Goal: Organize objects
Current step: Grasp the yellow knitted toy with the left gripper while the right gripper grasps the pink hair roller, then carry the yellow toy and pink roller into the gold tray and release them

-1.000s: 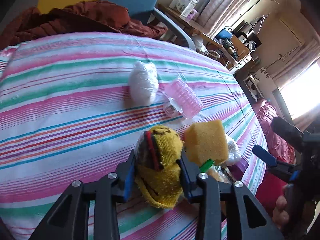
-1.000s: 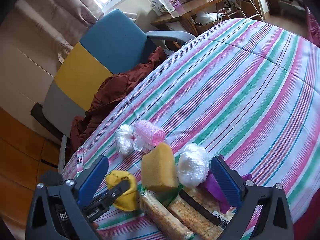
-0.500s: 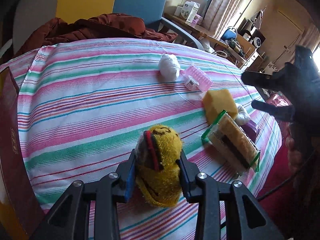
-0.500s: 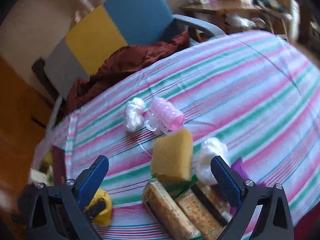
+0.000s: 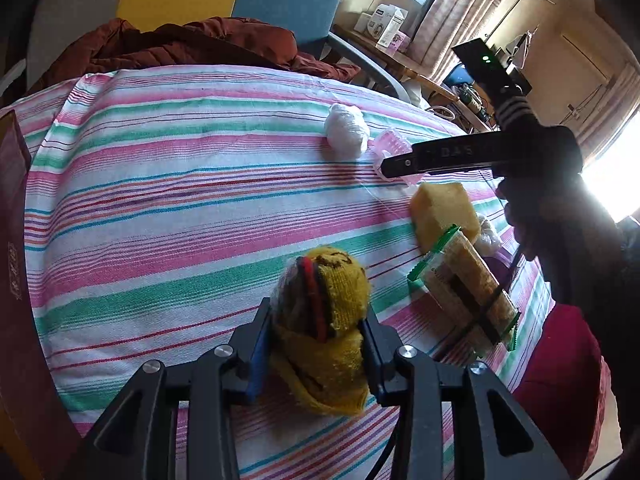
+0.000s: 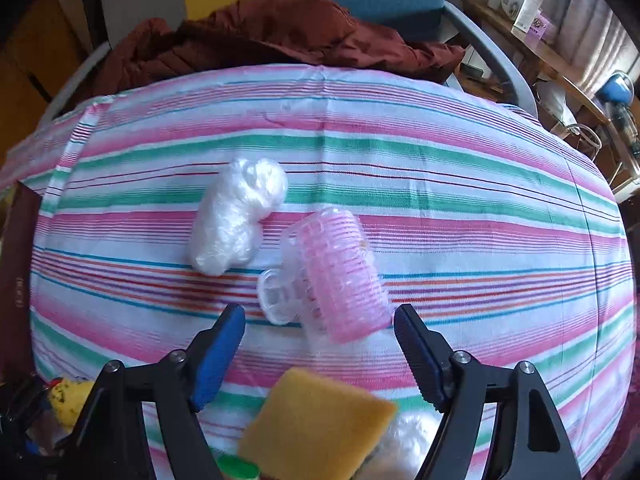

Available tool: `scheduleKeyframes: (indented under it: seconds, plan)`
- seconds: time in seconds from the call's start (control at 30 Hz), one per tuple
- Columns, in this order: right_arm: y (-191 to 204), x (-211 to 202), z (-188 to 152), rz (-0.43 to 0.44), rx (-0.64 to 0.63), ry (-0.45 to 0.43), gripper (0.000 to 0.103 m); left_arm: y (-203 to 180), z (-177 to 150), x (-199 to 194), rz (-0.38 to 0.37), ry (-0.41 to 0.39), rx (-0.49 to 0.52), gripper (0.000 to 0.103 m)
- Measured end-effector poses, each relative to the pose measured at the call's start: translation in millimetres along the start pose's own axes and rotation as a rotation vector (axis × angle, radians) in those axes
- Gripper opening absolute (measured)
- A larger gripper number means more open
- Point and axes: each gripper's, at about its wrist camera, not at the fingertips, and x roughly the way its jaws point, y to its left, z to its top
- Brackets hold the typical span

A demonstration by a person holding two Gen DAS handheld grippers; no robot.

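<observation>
Just ahead of my right tongs (image 6: 320,344), closing on nothing, the pink roller pack (image 6: 336,276) lay toward twelve o'clock, long axis eleven-to-five, while my left tongs (image 5: 316,344) gripped the yellow sock (image 5: 324,320).

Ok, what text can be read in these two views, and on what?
"DAS": on the black bar above the pink roller.
Gold marks on the dark red box: too blurred to read.
White boxes on the desk: print too small.
Cracker packet label: unreadable.

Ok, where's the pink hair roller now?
In the right wrist view, the pink hair roller lies mid-cloth, just right of the white plastic bundle, beyond the yellow sponge.
</observation>
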Motion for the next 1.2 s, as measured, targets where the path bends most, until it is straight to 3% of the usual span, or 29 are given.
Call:
scheduleKeyframes:
  seconds: [0.07, 0.23, 0.47, 0.7, 0.93, 1.2]
  plan:
    - [-2, 7, 3, -0.001, 0.011, 0.007, 0.067, -1, 0, 1, 0.002, -0.001, 0.003, 0.040]
    - [-7, -2, -3, -0.012, 0.022, -0.034, 0.059, -2, -2, -1, 0.005, -0.010, 0.017, 0.039]
    - [-5, -58, -27, 0.008, 0.054, -0.173, 0.059, -5, -5, -19, 0.018, -0.020, 0.012, 0.035]
    - [26, -108, -42, 0.105, 0.060, -0.290, 0.059, -1, -20, -78, 0.006, -0.094, -0.005, 0.034]
    - [118, -142, -53, 0.226, -0.054, -0.340, 0.059, 36, -40, -158, 0.058, -0.234, -0.078, 0.034]
    - [241, -137, -64, 0.366, -0.218, -0.296, 0.059, 116, -84, -217, 0.214, -0.322, -0.251, 0.034]
